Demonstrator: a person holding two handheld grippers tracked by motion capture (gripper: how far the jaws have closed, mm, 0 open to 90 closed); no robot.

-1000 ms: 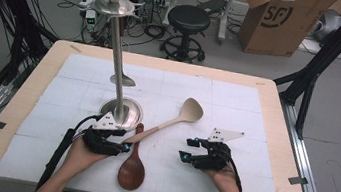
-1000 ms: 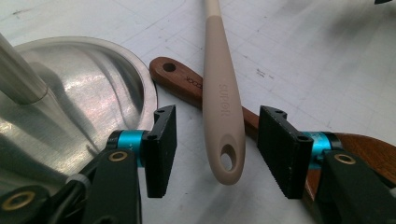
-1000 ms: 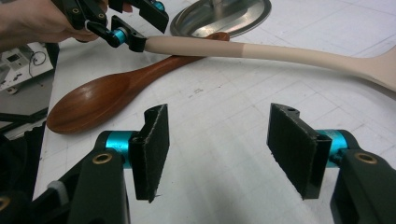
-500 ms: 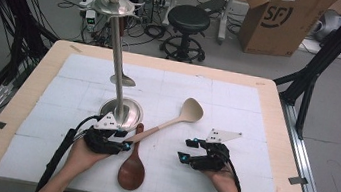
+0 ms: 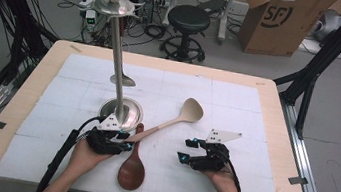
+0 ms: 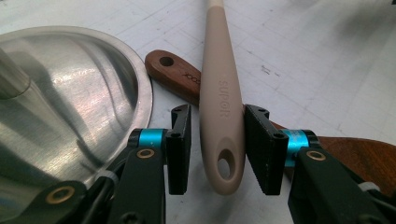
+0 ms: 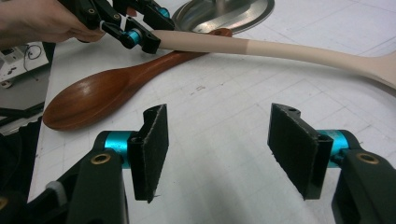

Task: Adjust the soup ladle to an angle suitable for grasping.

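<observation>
Each hand carries a black two-jaw gripper: the left gripper point(image 5: 124, 139) and the right gripper point(image 5: 186, 148) both have a grey three-cornered plate on top and a black cable trailing back along a bare forearm. Seen close, the left gripper point(image 6: 217, 149) has flat black jaws with rough, ribbed pads, turquoise metal collars and brass-coloured screw eyelets. The right gripper point(image 7: 217, 151) looks the same, its pads slightly frayed at the edges.

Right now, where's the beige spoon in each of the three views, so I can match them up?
High view: beige spoon lies diagonally at centre, bowl up right.
Left gripper view: its handle runs up the middle between the left gripper jaws.
Right gripper view: it stretches across the top.
Shared landmark: the brown wooden spoon it crosses.
</observation>
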